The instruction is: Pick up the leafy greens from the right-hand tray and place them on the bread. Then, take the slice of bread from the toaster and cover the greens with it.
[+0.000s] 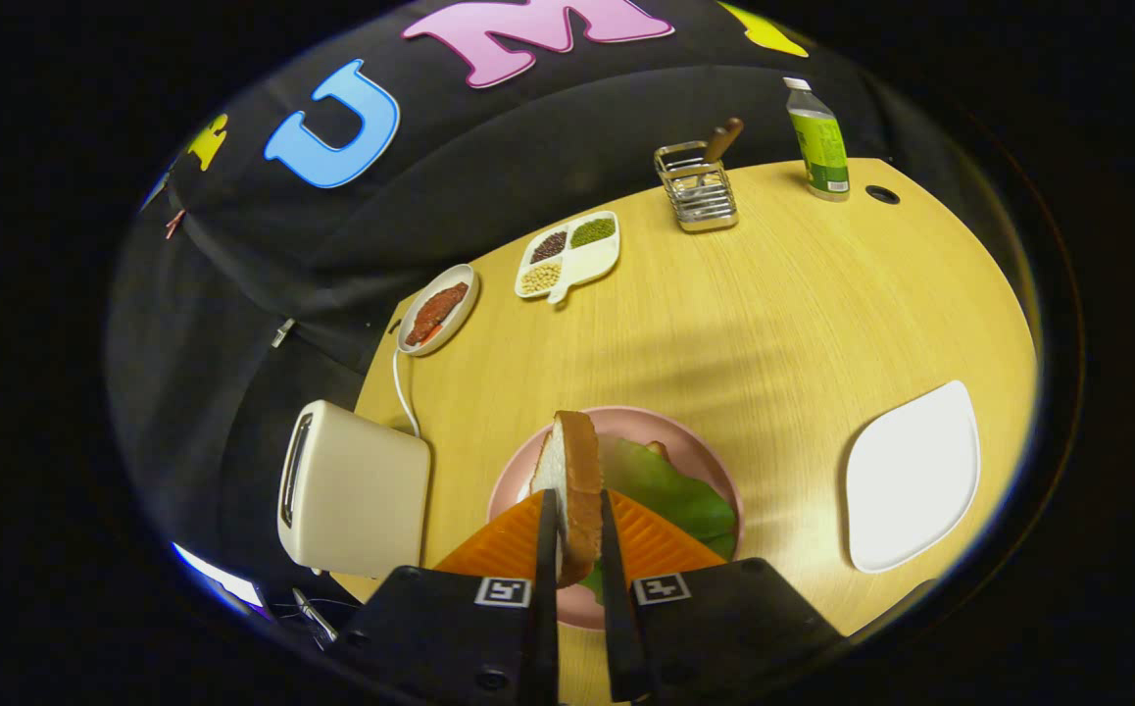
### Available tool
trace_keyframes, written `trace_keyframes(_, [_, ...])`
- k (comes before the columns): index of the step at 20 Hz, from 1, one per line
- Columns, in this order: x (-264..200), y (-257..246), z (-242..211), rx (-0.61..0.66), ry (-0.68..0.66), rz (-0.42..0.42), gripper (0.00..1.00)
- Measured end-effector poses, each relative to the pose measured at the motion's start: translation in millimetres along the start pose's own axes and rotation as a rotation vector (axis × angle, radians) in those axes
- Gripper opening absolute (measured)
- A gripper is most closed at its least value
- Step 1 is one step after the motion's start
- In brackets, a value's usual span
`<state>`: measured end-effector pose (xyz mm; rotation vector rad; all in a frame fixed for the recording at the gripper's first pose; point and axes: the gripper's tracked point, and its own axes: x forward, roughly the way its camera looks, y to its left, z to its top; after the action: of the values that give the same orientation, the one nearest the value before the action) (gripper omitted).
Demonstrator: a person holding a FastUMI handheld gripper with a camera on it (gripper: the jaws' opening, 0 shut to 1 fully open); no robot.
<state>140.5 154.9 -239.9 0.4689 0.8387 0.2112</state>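
Bread slice [577, 490] held on edge, clamped between both fingers of hand-held gripper [579, 559], poised above pink plate [700, 456]; leafy greens [670, 490] already there, ready for covering. Toaster [352, 490] just beside on table [754, 314].

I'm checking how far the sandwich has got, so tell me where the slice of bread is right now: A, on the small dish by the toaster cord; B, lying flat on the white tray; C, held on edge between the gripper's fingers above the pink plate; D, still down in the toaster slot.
C: the bread slice stands on edge, clamped by the gripper, over the greens on the pink plate.
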Motion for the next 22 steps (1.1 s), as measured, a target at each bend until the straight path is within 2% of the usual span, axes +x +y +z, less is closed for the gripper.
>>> trace_keyframes(5, [-11.3,-21.1,-3.7,-0.099,-0.010,-0.054,0.92])
trace_keyframes(6, [-14.7,-23.7,-3.2,-0.116,-0.020,-0.062,0.98])
trace_keyframes(11, [-52.5,-28.3,15.0,-0.185,-0.109,-0.077,0.98])
trace_keyframes(15, [-105.0,-24.4,51.9,-0.234,-0.277,-0.077,0.98])
trace_keyframes(18, [-150.6,-29.3,76.7,-0.296,-0.415,-0.115,0.99])
trace_keyframes(22, [-221.9,-33.3,99.6,-0.383,-0.601,-0.205,0.98])
